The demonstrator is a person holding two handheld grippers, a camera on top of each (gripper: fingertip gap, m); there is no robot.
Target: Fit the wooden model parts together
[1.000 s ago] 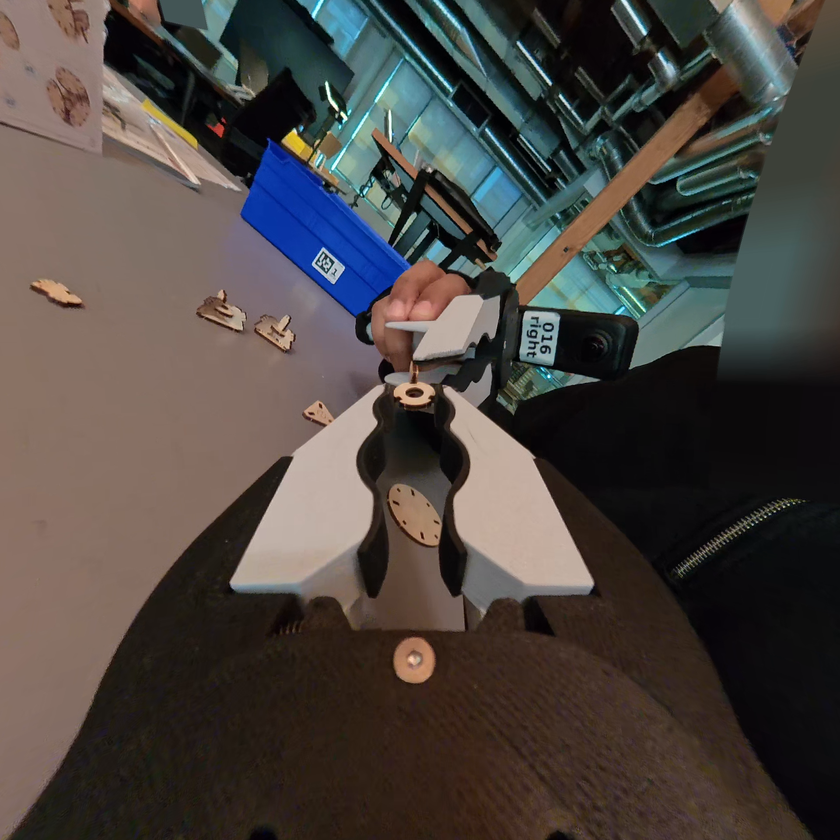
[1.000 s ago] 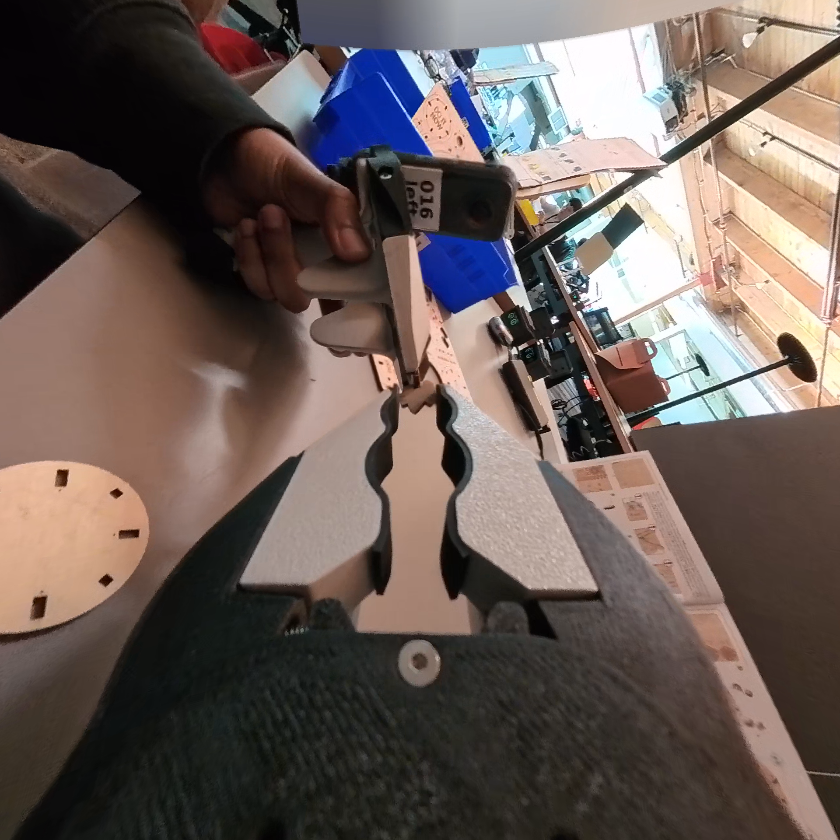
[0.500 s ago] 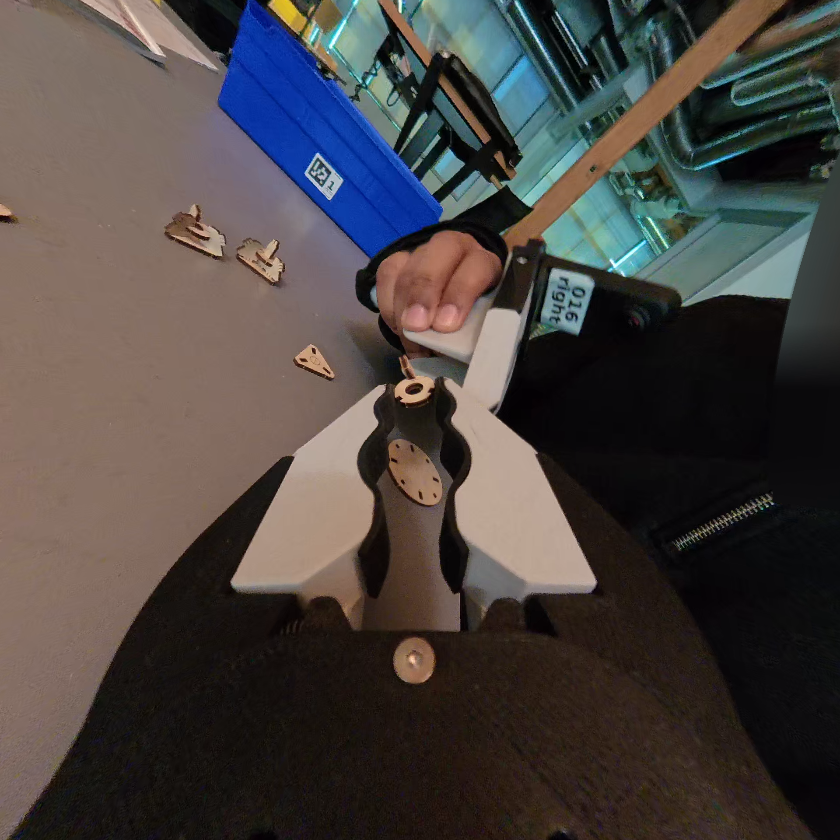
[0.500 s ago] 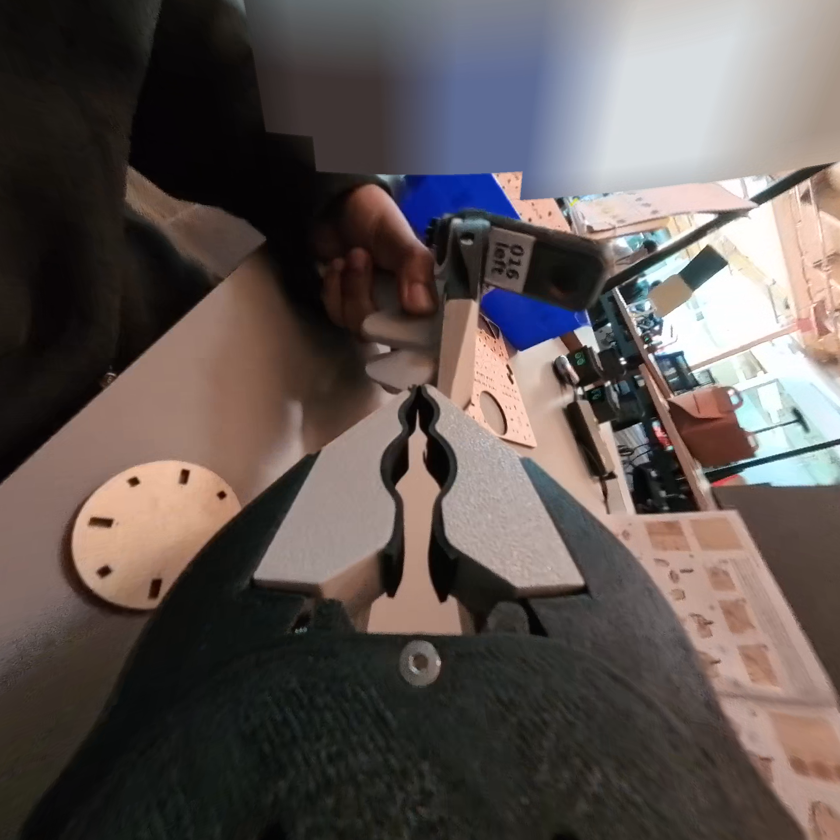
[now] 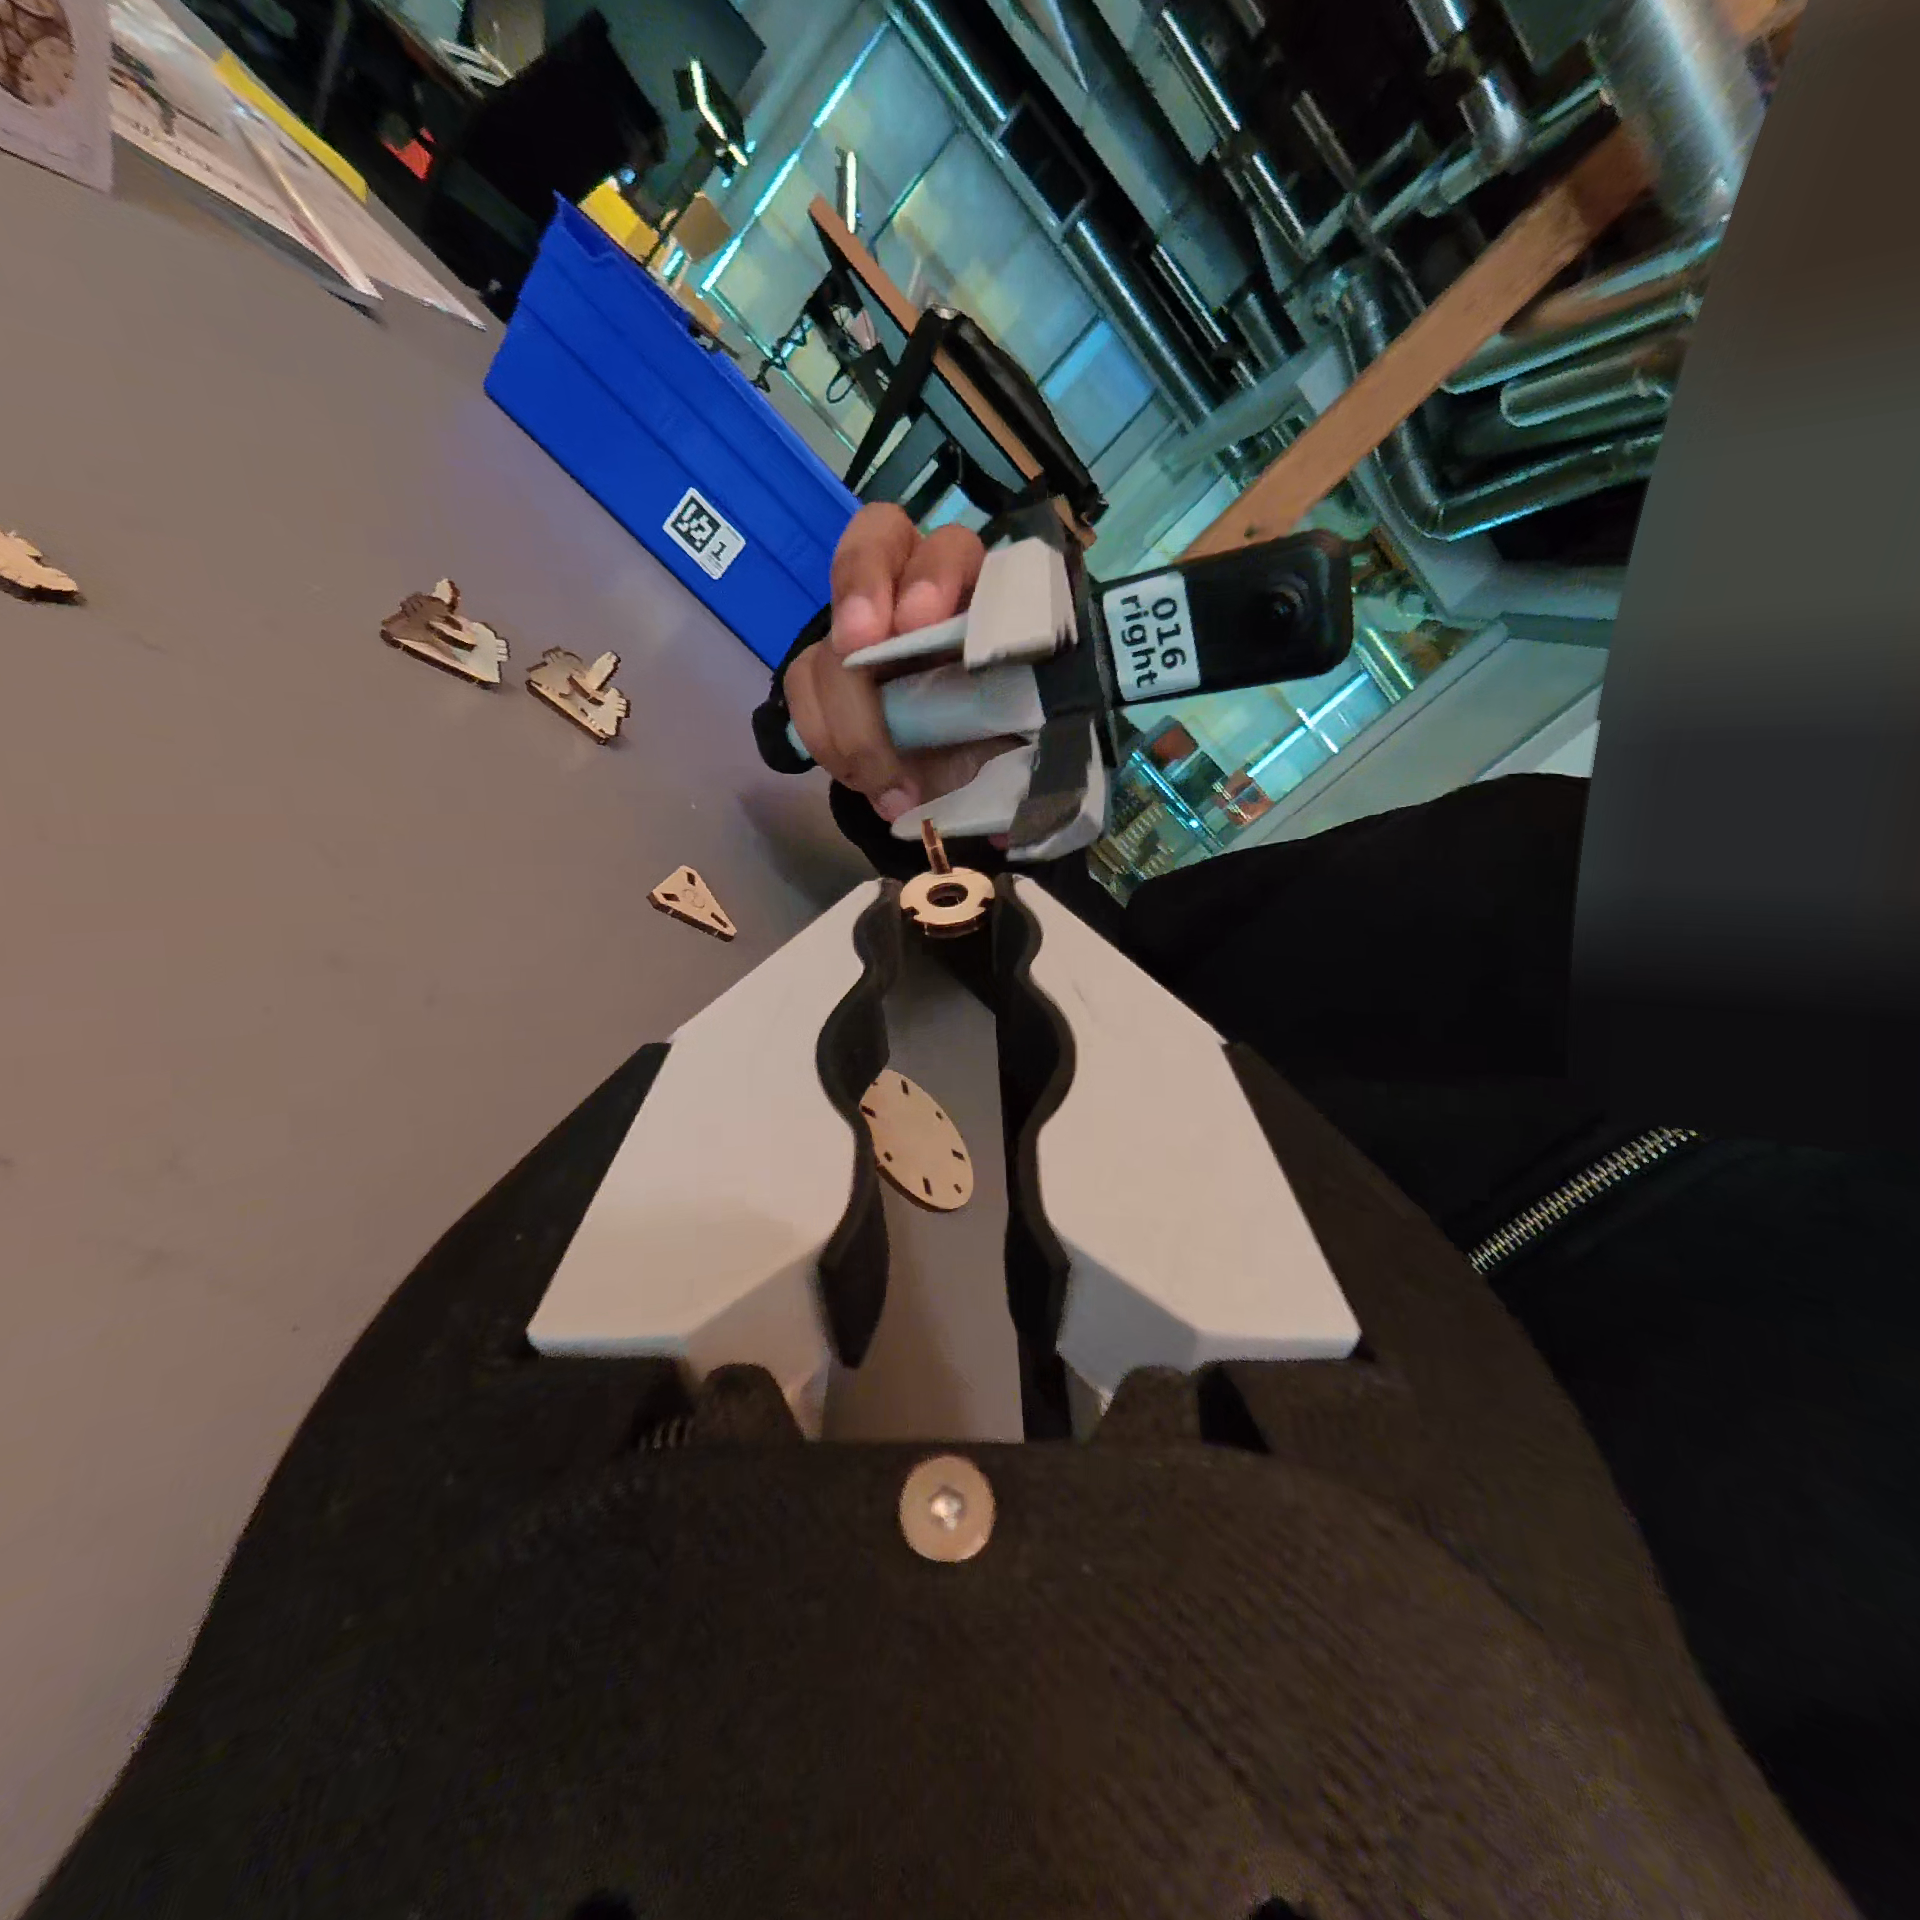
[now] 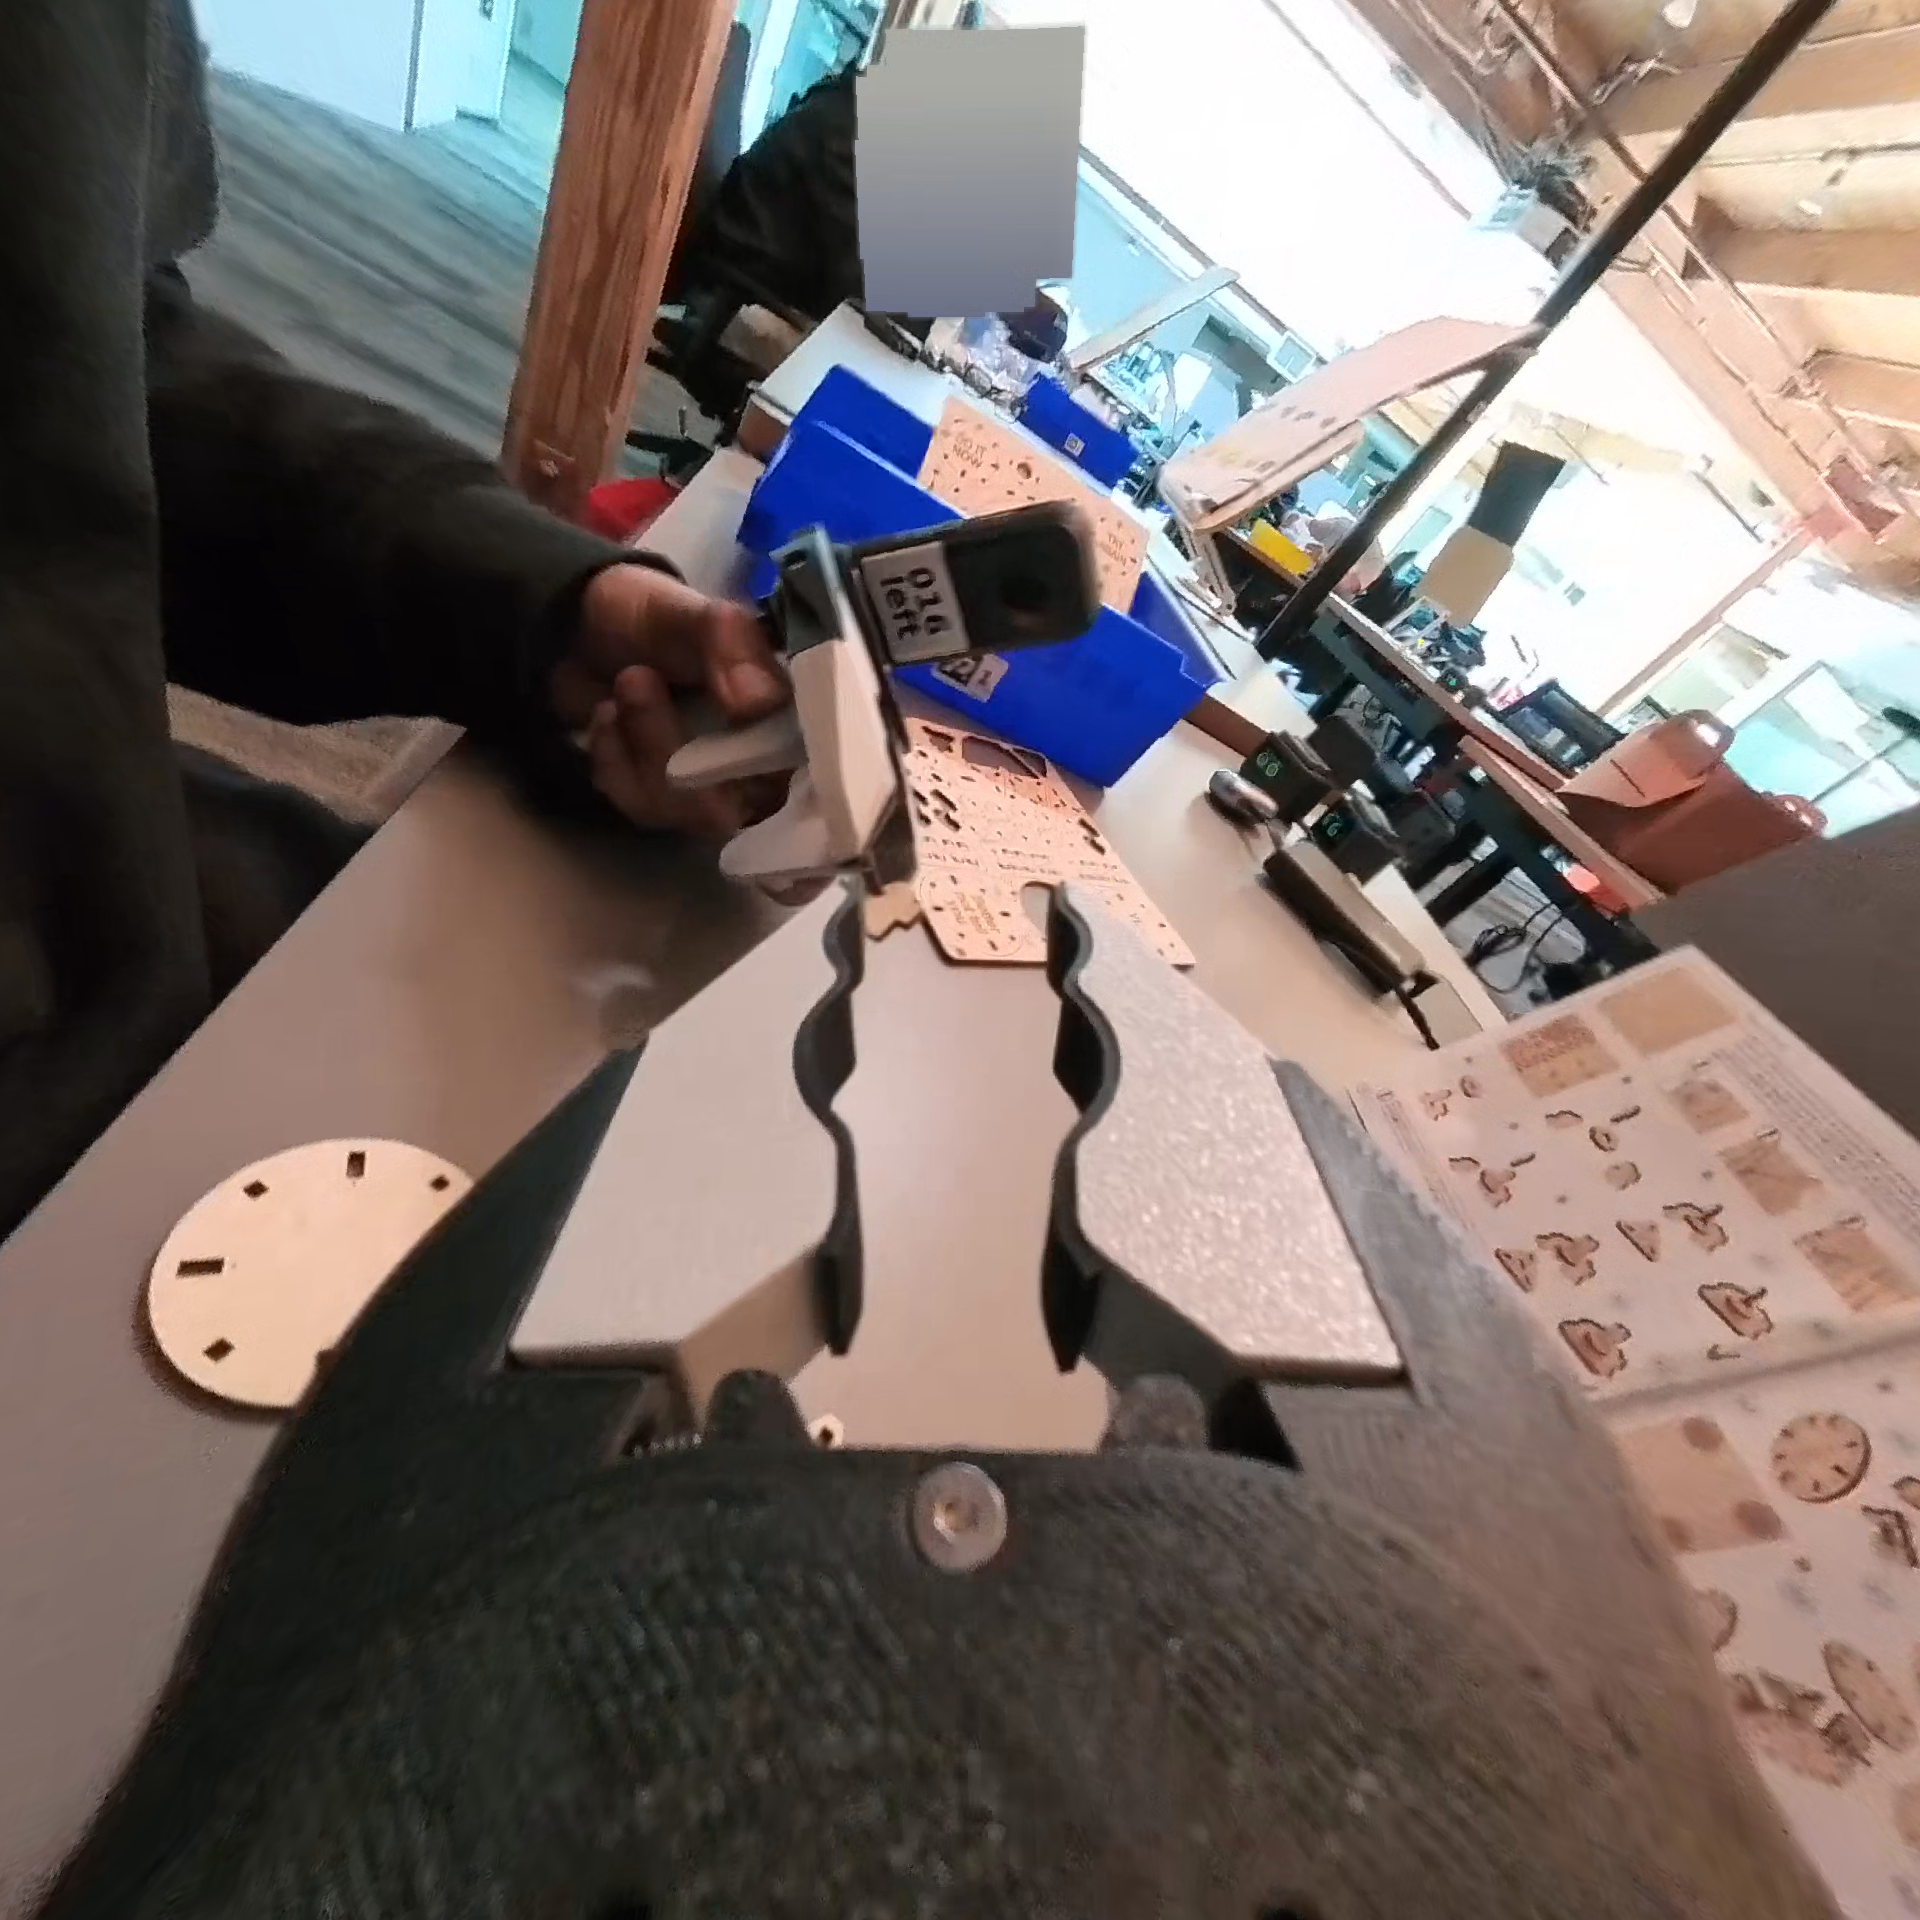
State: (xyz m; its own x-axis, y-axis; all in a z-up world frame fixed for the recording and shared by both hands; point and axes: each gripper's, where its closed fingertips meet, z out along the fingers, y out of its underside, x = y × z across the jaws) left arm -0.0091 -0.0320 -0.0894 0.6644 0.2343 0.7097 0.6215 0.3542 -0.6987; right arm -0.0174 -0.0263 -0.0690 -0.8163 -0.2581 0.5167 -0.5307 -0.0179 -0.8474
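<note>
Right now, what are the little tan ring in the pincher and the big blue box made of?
The small tan notched ring looks like thin plywood: pale matt face, darker cut edges. The big blue box looks like moulded plastic: smooth, even colour, slight sheen.

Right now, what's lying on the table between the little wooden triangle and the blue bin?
Nothing; in the left wrist view only bare grey table separates the triangle from the blue bin.

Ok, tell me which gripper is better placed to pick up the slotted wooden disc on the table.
Right. The right gripper is open and empty, and the slotted disc lies close beside it. The left gripper is shut on a small wooden ring, so it is probably not free.
</note>
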